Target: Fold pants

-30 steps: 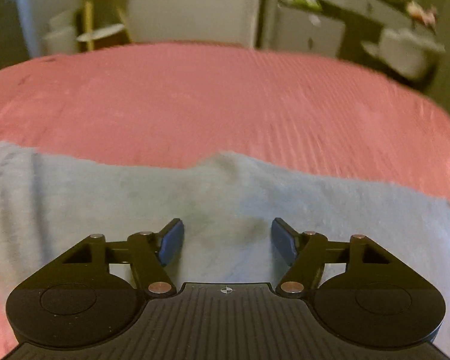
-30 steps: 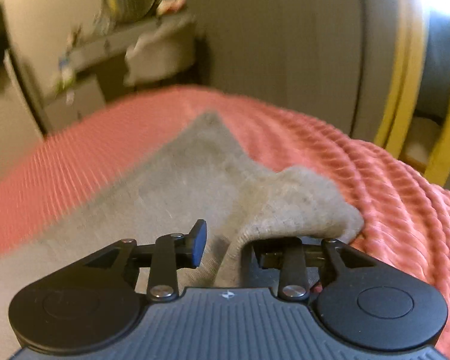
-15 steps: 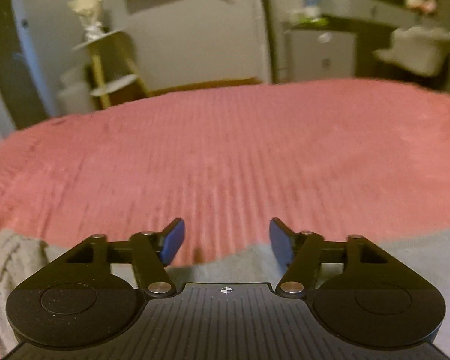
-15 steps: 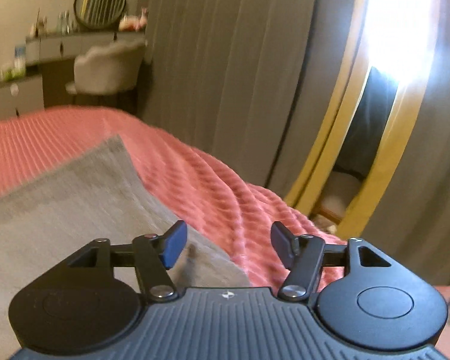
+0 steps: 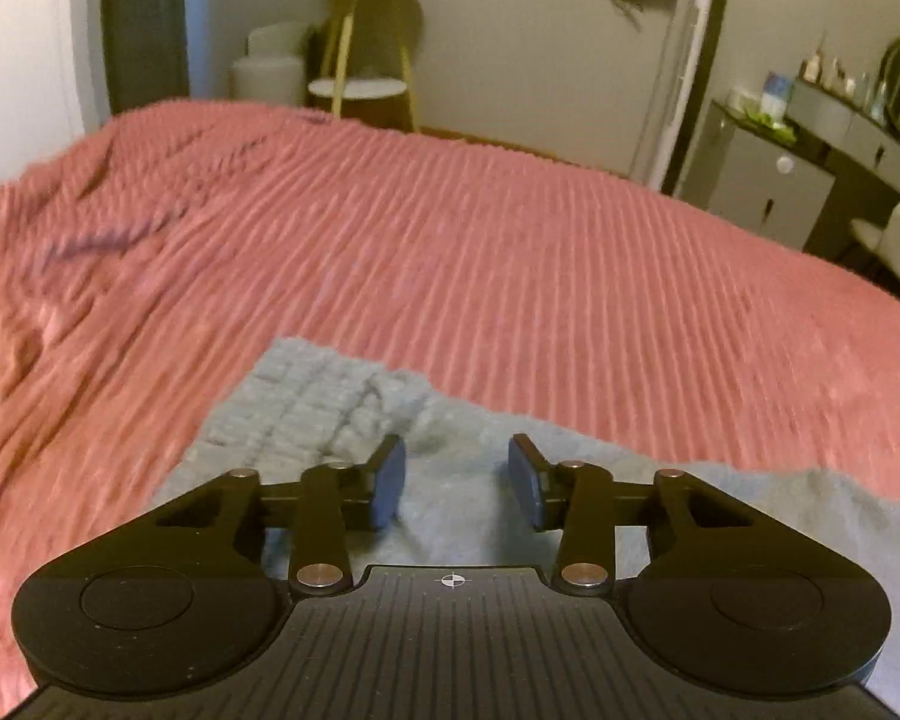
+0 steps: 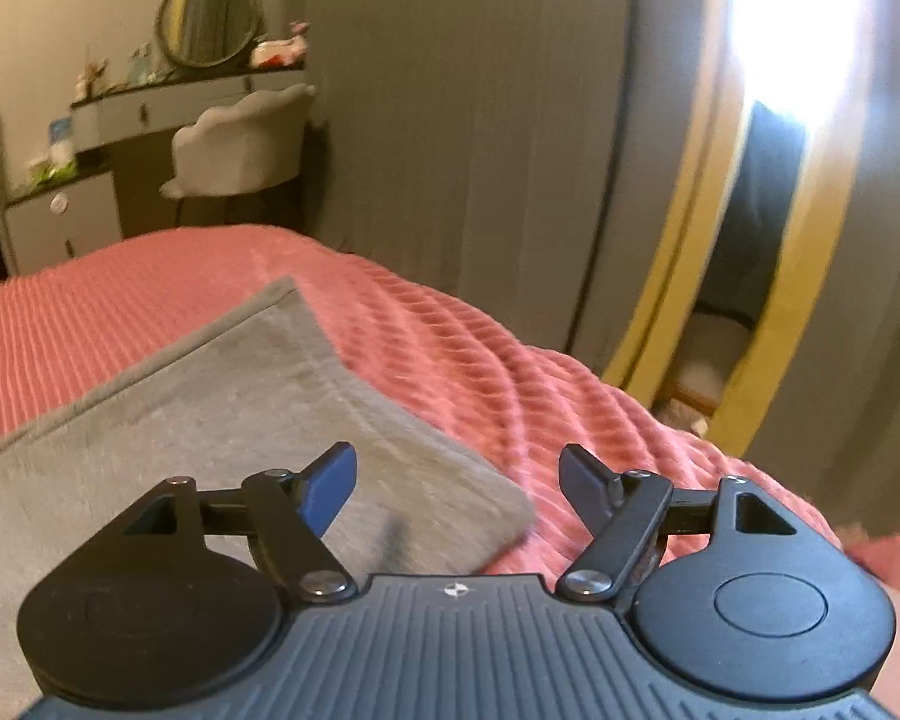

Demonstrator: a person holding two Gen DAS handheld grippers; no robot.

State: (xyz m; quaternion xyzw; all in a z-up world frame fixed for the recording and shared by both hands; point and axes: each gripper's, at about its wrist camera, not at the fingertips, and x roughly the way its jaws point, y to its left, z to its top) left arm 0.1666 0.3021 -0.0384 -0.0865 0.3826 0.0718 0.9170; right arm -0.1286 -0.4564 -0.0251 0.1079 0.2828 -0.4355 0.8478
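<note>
Pants [image 5: 342,420] [image 6: 210,396]: flat on bed [image 5: 510,276] [image 6: 480,360], near its front edge. Left tool [image 5: 456,480]: above pants. Right tool [image 6: 457,489]: above pants' right corner. Behind bed: side shelf [image 5: 363,42], dresser [image 5: 768,180], chair [image 6: 240,144].

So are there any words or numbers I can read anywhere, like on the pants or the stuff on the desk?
No readable text anywhere.
Grey pants: no label or print visible.
Pink bedspread: plain ribbing.
Bottles on the vanity: too small and blurred to read.
Each hand-held gripper: only a small crosshair mark, no letters.
</note>
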